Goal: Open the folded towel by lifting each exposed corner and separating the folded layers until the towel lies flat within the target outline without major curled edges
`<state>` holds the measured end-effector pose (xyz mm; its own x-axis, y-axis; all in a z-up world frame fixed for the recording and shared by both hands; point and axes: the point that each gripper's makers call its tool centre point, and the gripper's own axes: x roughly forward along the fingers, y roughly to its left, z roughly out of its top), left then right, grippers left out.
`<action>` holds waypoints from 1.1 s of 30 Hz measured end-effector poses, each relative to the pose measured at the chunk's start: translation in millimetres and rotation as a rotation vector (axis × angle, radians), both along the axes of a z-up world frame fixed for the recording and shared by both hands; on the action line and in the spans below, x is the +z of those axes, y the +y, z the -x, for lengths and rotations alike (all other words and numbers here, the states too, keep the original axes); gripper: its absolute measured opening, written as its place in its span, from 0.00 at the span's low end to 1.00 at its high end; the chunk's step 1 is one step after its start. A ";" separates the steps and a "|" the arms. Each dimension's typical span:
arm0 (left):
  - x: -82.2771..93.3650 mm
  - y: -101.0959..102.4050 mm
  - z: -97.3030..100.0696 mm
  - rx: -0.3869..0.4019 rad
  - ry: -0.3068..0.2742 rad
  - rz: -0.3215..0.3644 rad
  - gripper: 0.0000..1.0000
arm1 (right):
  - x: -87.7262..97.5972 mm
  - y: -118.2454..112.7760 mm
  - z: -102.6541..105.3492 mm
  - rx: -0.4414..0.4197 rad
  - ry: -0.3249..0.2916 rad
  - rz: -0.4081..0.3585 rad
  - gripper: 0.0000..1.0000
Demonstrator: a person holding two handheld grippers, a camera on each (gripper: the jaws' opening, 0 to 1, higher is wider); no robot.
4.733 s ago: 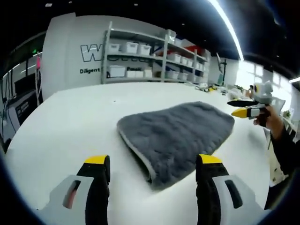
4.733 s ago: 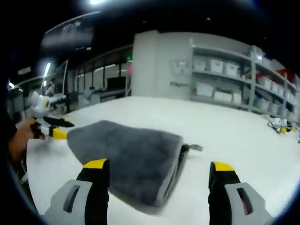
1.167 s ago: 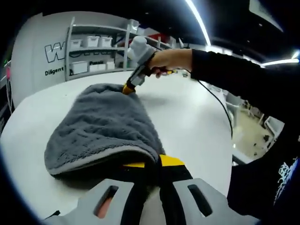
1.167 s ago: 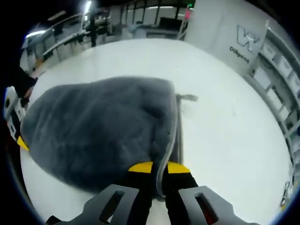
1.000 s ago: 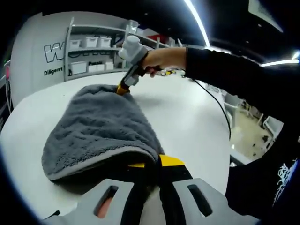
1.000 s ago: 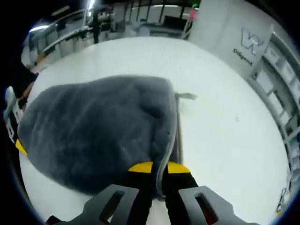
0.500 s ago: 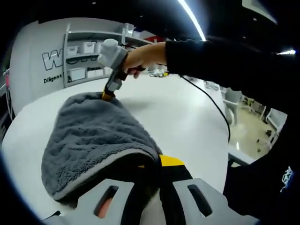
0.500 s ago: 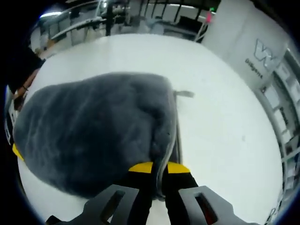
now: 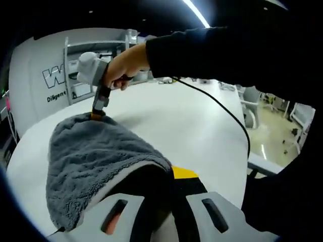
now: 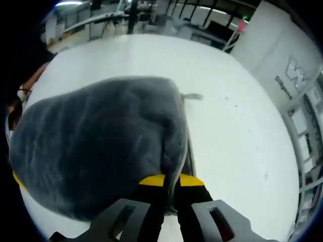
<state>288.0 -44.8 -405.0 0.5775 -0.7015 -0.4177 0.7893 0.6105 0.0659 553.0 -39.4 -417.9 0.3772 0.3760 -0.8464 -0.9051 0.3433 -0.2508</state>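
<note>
Left gripper (image 9: pixel 169 174) is clamping its jaws tight on the near edge of the gray towel (image 9: pixel 96 156), lifting it into a hump. Right gripper (image 10: pixel 171 180) is pinching the opposite edge, jaws closed on the trim. Towel is sitting on a white table (image 9: pixel 192 121). Shelves with bins (image 9: pixel 86 60) are standing along the back wall.

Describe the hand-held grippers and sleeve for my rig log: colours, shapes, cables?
Each hand-held gripper has grey moulded bodies with slots, black jaws and yellow tips: left, right. Seen from outside, the right one carries a pale grey housing and trails a black cable. The sleeve is black.
</note>
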 end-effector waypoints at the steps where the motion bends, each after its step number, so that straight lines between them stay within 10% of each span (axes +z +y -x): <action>1: -0.2 -0.3 -0.2 -0.002 -0.001 -0.001 0.06 | -0.3 2.1 0.2 0.005 0.001 0.006 0.01; 21: 6.7 -1.1 1.1 -0.005 -0.035 0.015 0.16 | 4.6 11.7 -17.5 0.084 -0.034 0.065 0.07; 28: 35.1 23.0 17.7 0.009 -0.134 0.083 0.32 | 19.6 10.4 -15.5 0.097 -0.075 0.076 0.25; 33: 92.5 32.9 35.2 -0.014 -0.221 0.277 0.42 | 34.9 15.8 -8.6 0.122 -0.087 0.056 0.43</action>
<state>252.8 -11.9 -312.6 0.6223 -0.7790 -0.0765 0.7828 0.6184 0.0699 561.6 -23.7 -382.9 0.4042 0.3766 -0.8335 -0.9133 0.2152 -0.3457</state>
